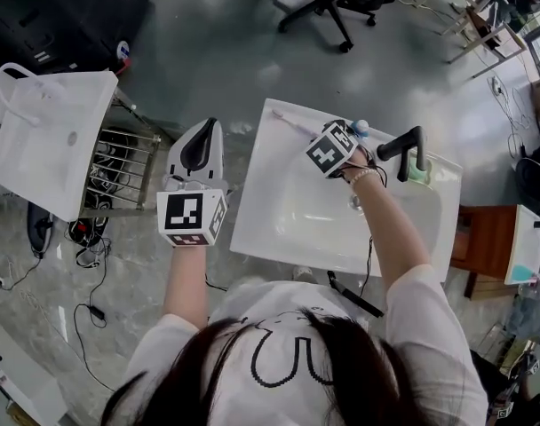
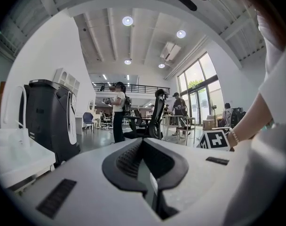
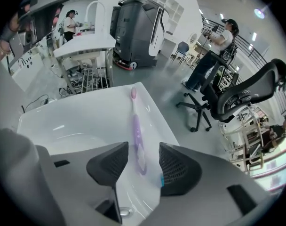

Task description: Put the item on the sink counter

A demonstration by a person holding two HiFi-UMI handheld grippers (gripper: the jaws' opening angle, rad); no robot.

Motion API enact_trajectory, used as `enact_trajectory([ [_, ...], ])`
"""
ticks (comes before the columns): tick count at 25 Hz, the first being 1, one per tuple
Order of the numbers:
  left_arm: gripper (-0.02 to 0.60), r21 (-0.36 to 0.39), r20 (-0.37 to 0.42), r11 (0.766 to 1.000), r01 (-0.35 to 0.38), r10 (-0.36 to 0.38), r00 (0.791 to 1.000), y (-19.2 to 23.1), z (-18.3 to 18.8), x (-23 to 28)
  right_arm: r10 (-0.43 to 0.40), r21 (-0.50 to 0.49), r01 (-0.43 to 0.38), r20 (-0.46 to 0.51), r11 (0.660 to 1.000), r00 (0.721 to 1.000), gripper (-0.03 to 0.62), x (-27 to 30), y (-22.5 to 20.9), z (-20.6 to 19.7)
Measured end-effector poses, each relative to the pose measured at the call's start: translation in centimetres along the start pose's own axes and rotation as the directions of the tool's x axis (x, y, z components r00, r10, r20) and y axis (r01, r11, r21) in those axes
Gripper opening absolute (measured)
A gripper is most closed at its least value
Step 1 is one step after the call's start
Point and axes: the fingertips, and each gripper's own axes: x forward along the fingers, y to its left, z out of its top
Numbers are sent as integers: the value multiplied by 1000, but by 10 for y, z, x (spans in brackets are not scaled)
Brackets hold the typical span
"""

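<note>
- Item, toothbrush (image 3: 135, 126): purple handle, pink head. It is lying lengthwise along the flat back strip of the table (image 1: 263, 140), at about 11 o'clock of the basin (image 1: 323, 211) in the head view (image 1: 295, 124). It appears to be resting on the white surface, not hanging above it.
- Right hand-held gripper (image 3: 144, 147): it is pointing steeply down over the handle end of the toothbrush. Its jaws are standing wide apart, one on each side of the handle, and neither pad is pressing on it, so it is holding nothing.
- Left hand-held gripper (image 2: 143, 141): it is pointing level, with its jaws together and nothing between them. In the head view (image 1: 208, 124) it is hovering off the table at about 9 o'clock of the basin and is taking no part.
- Fixture, black faucet (image 1: 403, 145): it is standing at about 2 o'clock of the basin, apart from the toothbrush.
- Progress, as a judgement: the placing itself is looking done, since the item is sitting on the table and no jaw is gripping it.
- Remaining, as a judgement: the right hand-held gripper is needing only to lift clear without nudging the handle toward the basin edge.
</note>
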Motion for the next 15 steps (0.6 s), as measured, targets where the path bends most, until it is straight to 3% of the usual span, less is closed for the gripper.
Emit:
enact_trajectory([
  [8, 9, 10, 19, 999, 33, -33, 999, -17, 7, -5, -25, 62, 18, 111, 998, 994, 206, -32, 7, 5],
  [15, 9, 33, 49, 998, 57, -59, 997, -44, 23, -24, -64, 127, 34, 242, 991, 968, 206, -82, 22, 7],
])
